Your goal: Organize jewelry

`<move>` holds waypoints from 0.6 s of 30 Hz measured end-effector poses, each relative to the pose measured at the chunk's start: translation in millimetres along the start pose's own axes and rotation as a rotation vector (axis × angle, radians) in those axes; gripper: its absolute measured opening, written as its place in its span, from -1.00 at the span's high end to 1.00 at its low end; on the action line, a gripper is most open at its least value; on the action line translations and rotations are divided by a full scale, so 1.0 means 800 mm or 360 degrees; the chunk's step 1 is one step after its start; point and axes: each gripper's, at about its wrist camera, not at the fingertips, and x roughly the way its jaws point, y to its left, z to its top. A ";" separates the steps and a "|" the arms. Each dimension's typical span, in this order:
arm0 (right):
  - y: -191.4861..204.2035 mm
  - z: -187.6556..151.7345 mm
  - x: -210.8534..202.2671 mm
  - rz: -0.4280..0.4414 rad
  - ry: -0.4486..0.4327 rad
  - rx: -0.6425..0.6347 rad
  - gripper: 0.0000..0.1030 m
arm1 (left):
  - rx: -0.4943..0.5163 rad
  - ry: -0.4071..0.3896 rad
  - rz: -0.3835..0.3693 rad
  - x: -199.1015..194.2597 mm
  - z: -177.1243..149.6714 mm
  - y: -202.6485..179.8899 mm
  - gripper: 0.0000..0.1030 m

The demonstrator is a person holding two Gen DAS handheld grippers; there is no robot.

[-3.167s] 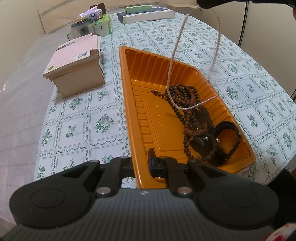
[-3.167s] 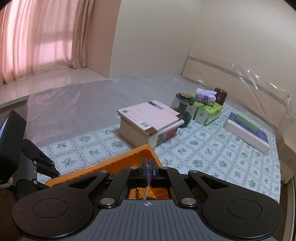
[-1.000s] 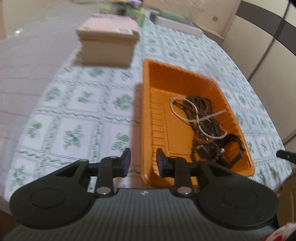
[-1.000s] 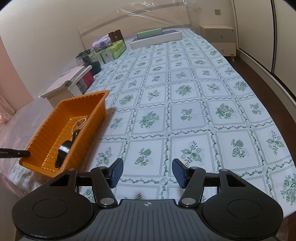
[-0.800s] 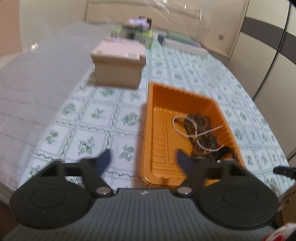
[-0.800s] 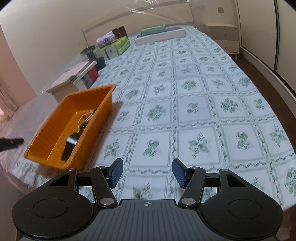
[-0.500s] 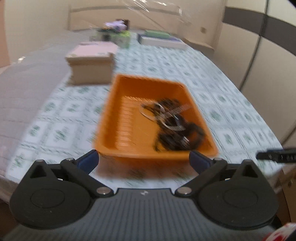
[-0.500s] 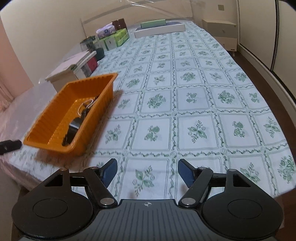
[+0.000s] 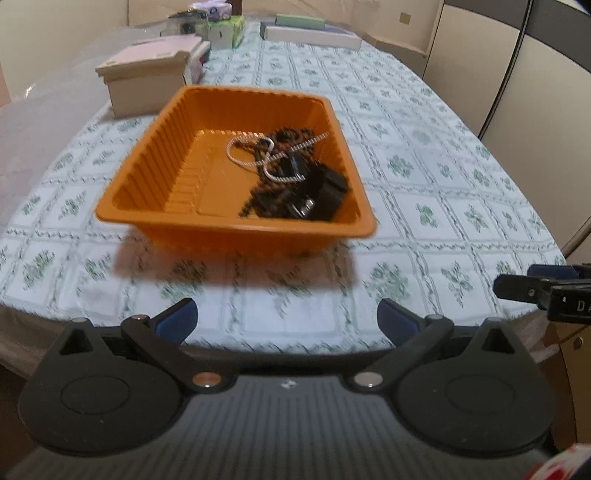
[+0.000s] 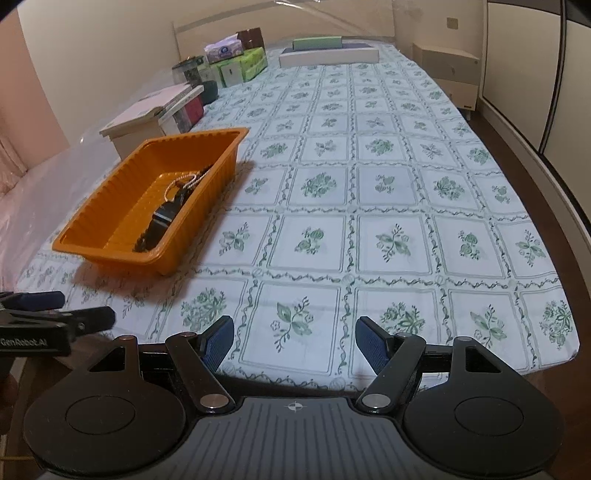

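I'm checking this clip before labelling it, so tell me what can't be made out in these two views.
- Dark jewelry pile in the orange tray: left wrist view, motion blur; separate pieces unclear.
- Same pile: right wrist view, tray's near wall hides part.
- Tissue box print: too small.
- Right gripper: left wrist view, cut off by right edge.
- Left gripper: right wrist view, cut off by left edge.

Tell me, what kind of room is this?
Probably a bedroom at home. A bed under a flowery cover fills it, a headboard stands at the far end, and a small bedside cabinet sits beside it.
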 end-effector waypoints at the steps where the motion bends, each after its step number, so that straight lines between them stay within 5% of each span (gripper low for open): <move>1: 0.001 -0.001 0.000 0.0002 0.0003 -0.0005 -0.41 | -0.0004 0.0006 0.0005 0.001 -0.002 -0.004 -0.99; 18: 0.007 -0.004 -0.002 0.0003 0.0008 -0.0023 -0.41 | 0.0011 -0.0041 0.0019 0.003 0.001 -0.032 -0.99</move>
